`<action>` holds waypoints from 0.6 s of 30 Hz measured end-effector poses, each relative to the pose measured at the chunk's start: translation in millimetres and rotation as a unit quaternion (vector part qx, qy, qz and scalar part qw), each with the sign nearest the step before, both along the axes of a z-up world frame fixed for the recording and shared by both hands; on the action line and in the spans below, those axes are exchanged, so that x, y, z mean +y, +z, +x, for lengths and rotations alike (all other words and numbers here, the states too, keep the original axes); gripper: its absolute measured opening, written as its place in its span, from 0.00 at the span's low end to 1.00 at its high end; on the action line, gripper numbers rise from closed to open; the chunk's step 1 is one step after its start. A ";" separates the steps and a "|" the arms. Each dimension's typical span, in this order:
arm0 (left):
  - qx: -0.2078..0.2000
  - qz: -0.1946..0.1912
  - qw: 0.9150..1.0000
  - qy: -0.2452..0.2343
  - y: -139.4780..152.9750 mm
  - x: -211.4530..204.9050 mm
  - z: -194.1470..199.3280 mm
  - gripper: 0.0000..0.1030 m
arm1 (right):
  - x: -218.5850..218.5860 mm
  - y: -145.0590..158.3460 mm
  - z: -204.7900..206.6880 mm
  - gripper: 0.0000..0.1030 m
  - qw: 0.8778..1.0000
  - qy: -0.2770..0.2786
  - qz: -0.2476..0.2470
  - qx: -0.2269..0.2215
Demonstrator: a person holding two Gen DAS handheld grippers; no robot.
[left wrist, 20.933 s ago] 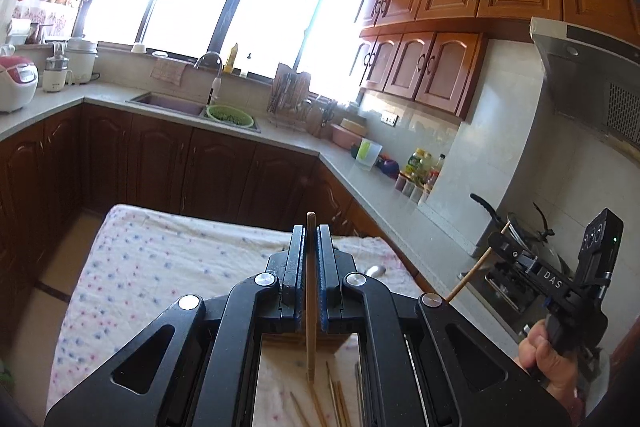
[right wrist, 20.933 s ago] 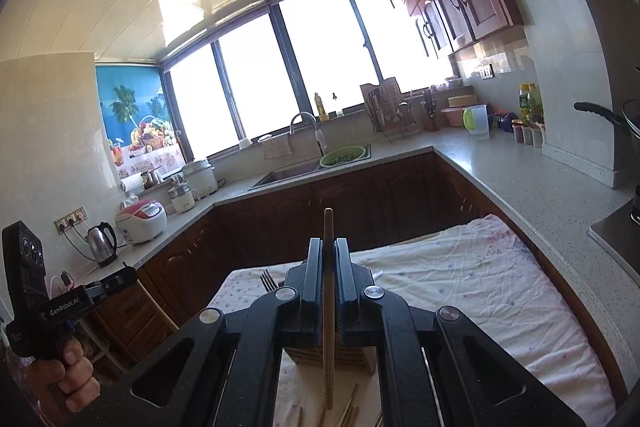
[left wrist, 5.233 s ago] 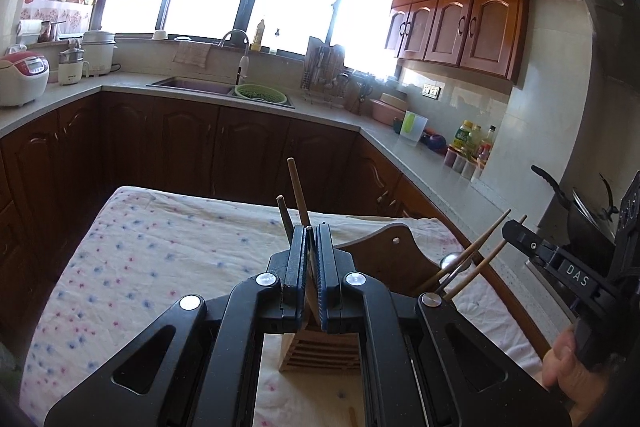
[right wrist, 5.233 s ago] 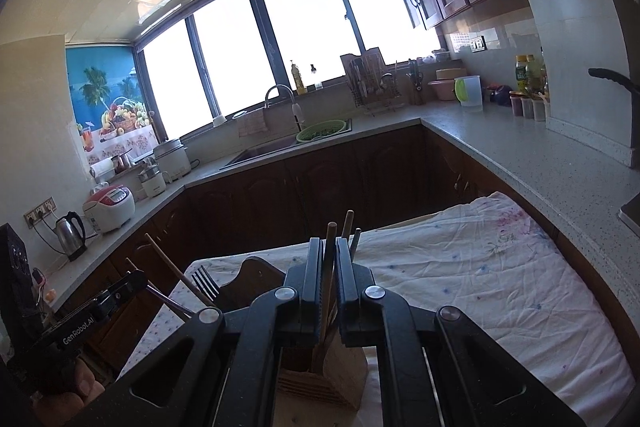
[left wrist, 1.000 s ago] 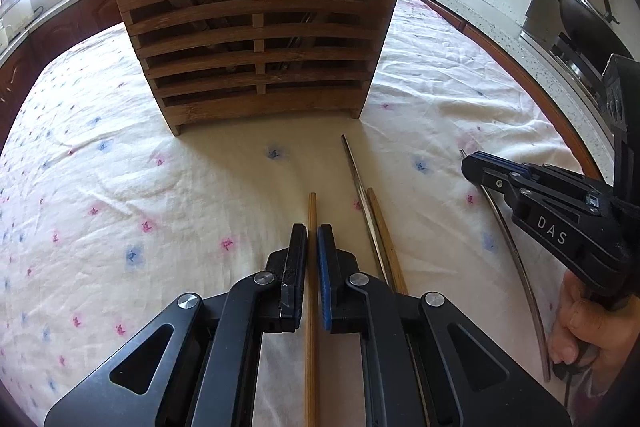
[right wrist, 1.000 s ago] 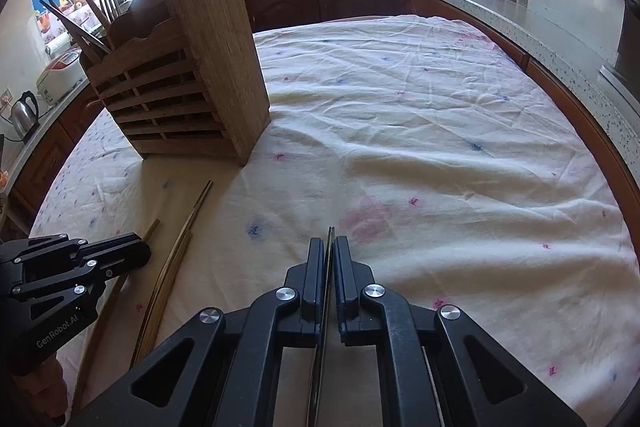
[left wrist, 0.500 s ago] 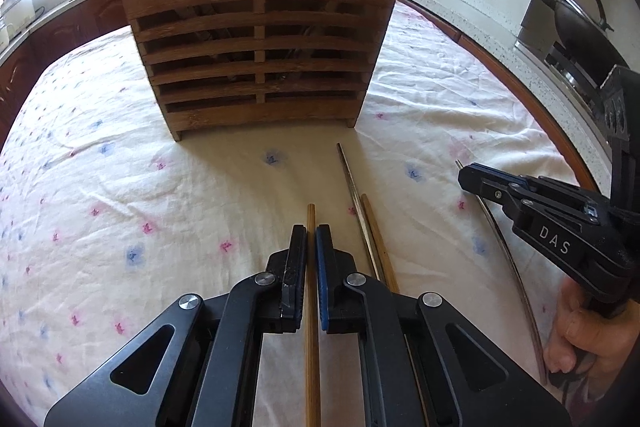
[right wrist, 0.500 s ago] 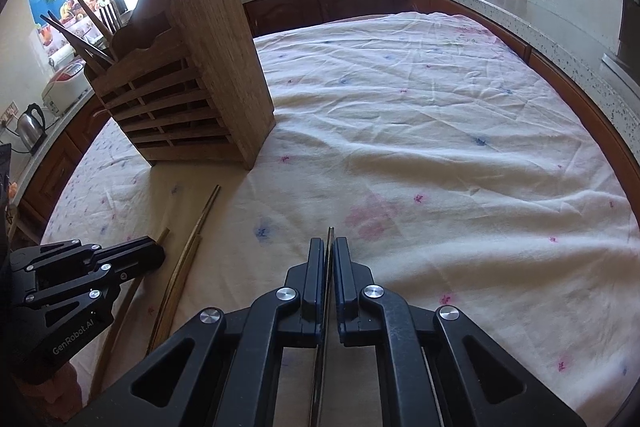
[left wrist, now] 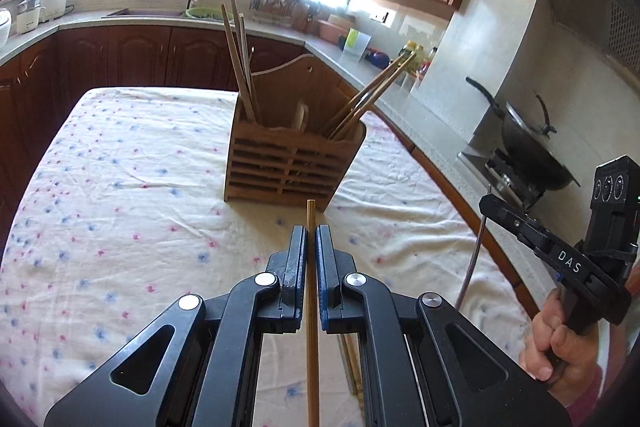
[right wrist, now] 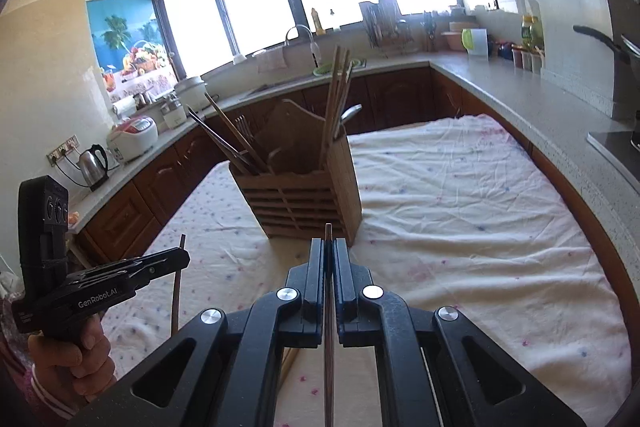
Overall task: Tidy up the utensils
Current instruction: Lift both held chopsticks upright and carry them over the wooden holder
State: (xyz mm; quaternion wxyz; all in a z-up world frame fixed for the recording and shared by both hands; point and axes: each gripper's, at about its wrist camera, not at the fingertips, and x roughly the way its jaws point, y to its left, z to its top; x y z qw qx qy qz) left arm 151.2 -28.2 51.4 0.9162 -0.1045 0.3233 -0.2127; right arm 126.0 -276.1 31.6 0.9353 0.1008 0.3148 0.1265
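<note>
The left gripper [left wrist: 311, 233] is clamped on a wooden chopstick [left wrist: 312, 307], which runs straight between the closed jaws and pokes out toward 12 o'clock. The right gripper [right wrist: 329, 247] is clamped on a thin dark metal chopstick [right wrist: 328, 339], also pointing toward 12 o'clock. Both are held above the table [left wrist: 100, 187], which is covered with a white flowered cloth.

The wooden utensil holder [left wrist: 294, 167] stands upright on the cloth at 12 o'clock from each gripper, near but apart from the chopstick tips. In the left wrist view, chopsticks lean out of its left section toward 11 o'clock and out of its right section toward 1 o'clock. In the right wrist view a fork [right wrist: 241, 127] and a spoon [right wrist: 349, 115] stand in it as well.

More chopsticks lie on the cloth under the left gripper, mostly hidden. At 3 o'clock in the left wrist view, a hand [left wrist: 560, 339] grips the handle of the right gripper.
</note>
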 end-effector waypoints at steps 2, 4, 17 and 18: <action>-0.016 -0.006 1.000 0.002 12.8 7.2 -10.3 0.04 | 0.4 16.4 -8.7 0.04 1.000 0.001 0.005 -0.021; -0.029 -0.011 1.000 0.002 22.8 13.8 -19.7 0.04 | 0.6 31.1 -15.3 0.04 0.999 0.002 0.008 -0.040; -0.088 -0.031 0.995 0.035 59.4 40.3 -45.0 0.04 | 0.7 64.6 -29.4 0.04 0.995 0.000 0.012 -0.094; -0.089 -0.031 0.995 0.037 60.1 40.8 -44.6 0.04 | 0.7 63.9 -28.5 0.04 0.996 0.001 0.013 -0.093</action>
